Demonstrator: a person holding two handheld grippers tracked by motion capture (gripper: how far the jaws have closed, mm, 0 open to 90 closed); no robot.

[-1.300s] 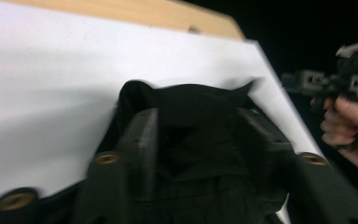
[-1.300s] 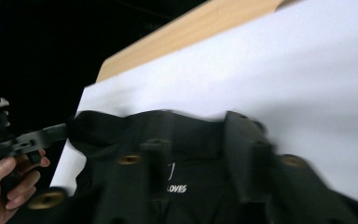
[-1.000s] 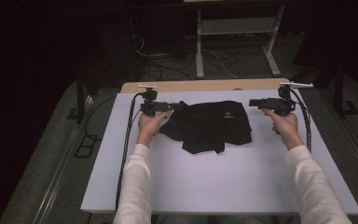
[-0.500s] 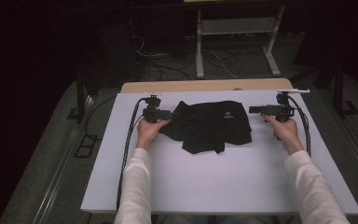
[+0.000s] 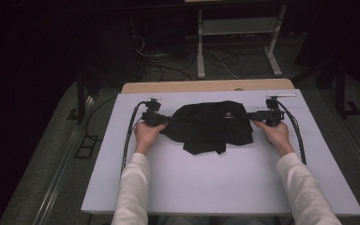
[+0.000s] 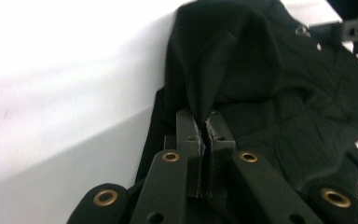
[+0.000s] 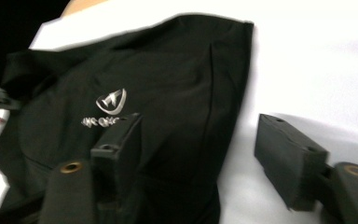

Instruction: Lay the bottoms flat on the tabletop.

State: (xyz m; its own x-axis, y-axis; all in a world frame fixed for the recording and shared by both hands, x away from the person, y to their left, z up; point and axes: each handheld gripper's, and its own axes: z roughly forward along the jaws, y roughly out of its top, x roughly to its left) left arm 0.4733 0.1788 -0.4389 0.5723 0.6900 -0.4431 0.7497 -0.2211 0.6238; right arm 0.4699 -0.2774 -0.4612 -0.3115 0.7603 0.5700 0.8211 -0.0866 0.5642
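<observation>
A crumpled black garment (image 5: 211,124) with a small white logo (image 5: 227,116) lies at the far middle of the white board (image 5: 215,187). My left gripper (image 5: 166,119) is at its left edge. In the left gripper view the jaws (image 6: 204,122) have just closed and pinch a raised fold of the black fabric (image 6: 270,79). My right gripper (image 5: 249,115) is at the garment's right edge. Its jaws (image 7: 196,128) have just been closing but still stand apart, astride the edge of the cloth (image 7: 168,70) near the logo (image 7: 111,101), without pressing on it.
A wooden tabletop strip (image 5: 206,86) shows beyond the board's far edge. A black cable (image 5: 130,136) trails from the left gripper and another (image 5: 294,131) from the right. A metal stand (image 5: 236,28) and loose cables sit on the dark floor behind.
Both hands have sunk toward the board. The right gripper has slid left to the garment's right edge. The left jaws have shut on the fabric at the left edge.
</observation>
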